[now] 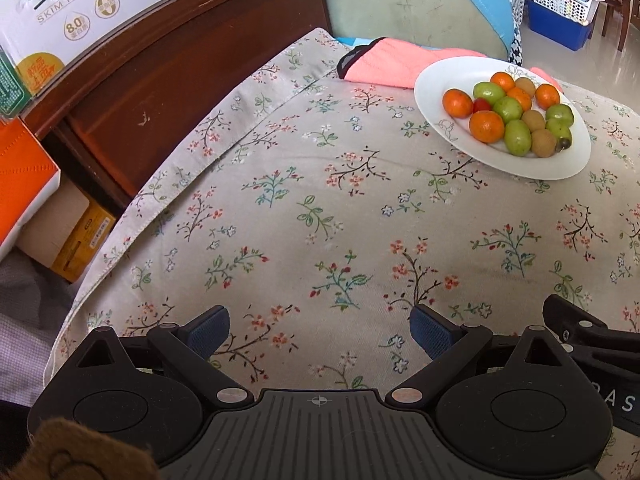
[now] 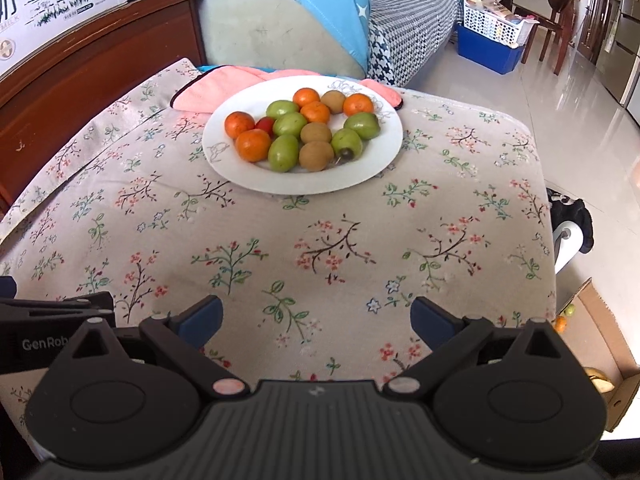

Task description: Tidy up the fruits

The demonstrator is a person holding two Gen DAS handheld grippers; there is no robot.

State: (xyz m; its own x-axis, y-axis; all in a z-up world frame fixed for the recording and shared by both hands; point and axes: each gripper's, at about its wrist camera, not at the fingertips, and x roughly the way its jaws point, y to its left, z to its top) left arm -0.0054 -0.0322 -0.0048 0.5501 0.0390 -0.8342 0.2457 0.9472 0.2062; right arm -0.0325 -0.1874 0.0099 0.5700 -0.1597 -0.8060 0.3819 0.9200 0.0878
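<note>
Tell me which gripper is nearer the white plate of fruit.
Right, probably. The white plate sits straight ahead of the right gripper; from the left gripper it lies farther off, ahead and to the right.

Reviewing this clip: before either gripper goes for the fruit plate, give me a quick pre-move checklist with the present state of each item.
1. Left gripper open and empty: ok, jaws wide apart, nothing between them.
2. Right gripper open and empty: ok, same.
3. Path to the white plate free: ok, only bare floral tablecloth lies between the grippers and the plate.
4. Fruits all on the plate: ok, oranges, green fruits, brown fruits and one small red fruit sit mixed together.
5. Plate lying flat: cannot tell, its far rim overlaps a pink cloth.
6. Sorting destination in view: not ok, no second dish shows.
</note>
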